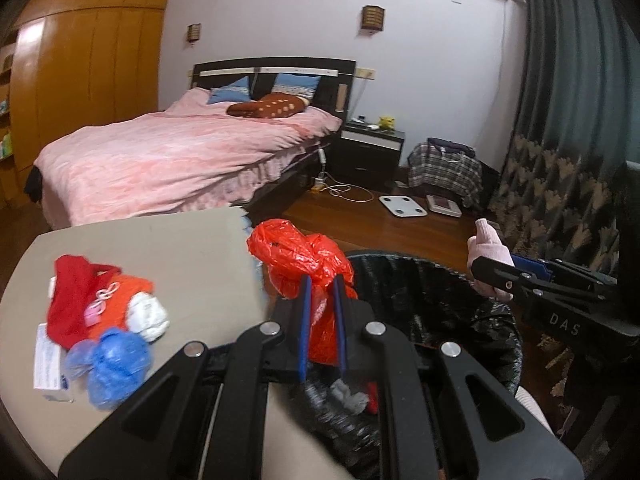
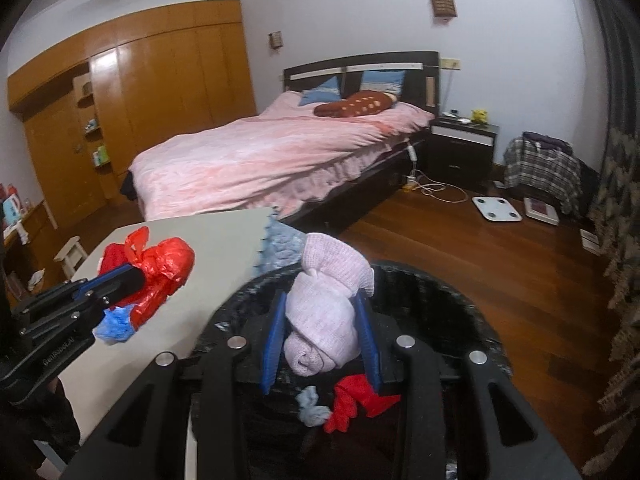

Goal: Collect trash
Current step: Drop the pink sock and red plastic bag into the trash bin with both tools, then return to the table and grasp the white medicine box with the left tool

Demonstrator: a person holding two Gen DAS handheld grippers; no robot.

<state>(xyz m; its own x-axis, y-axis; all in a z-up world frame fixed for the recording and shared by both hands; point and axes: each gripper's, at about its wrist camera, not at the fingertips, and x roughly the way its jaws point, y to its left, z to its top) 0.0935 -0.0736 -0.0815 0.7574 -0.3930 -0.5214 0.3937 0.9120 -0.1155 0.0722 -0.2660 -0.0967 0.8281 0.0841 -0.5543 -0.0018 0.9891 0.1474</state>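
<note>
- The red plastic bag (image 1: 308, 264) is pinched between the pads of the left gripper (image 1: 321, 280); it sits at the centre of the left wrist view, over the near rim of the bin.
- Its long axis runs up and down the frame: a thin tail hangs low between the blue pads, while the crumpled, knotted bulk bulges above the fingertips, leaning to the upper left.
- It is glossy, creased, bright orange-red, with faint pale print on the lower tail.
- In the right wrist view the same bag shows at middle left, poking out of the left gripper toward the upper right.
- The right gripper (image 2: 323, 304) is clamped on a pale pink knitted cloth (image 2: 324, 316), its jaws part-way apart around the bundle.
- That bundle stands roughly upright in the centre of the right wrist view, rolled end low, looser folded end flopping to the upper right; soft ribbed knit, lilac-pink.
- It hangs above the black-lined trash bin (image 2: 460, 300), where a red rag (image 2: 356, 396) and a grey scrap (image 2: 314, 408) already lie.
- On the beige table (image 1: 180, 248), lower left, remain a red and orange cloth heap (image 1: 92, 300), a white wad (image 1: 150, 316), a blue bag (image 1: 112, 364) and a white box (image 1: 48, 364).
</note>
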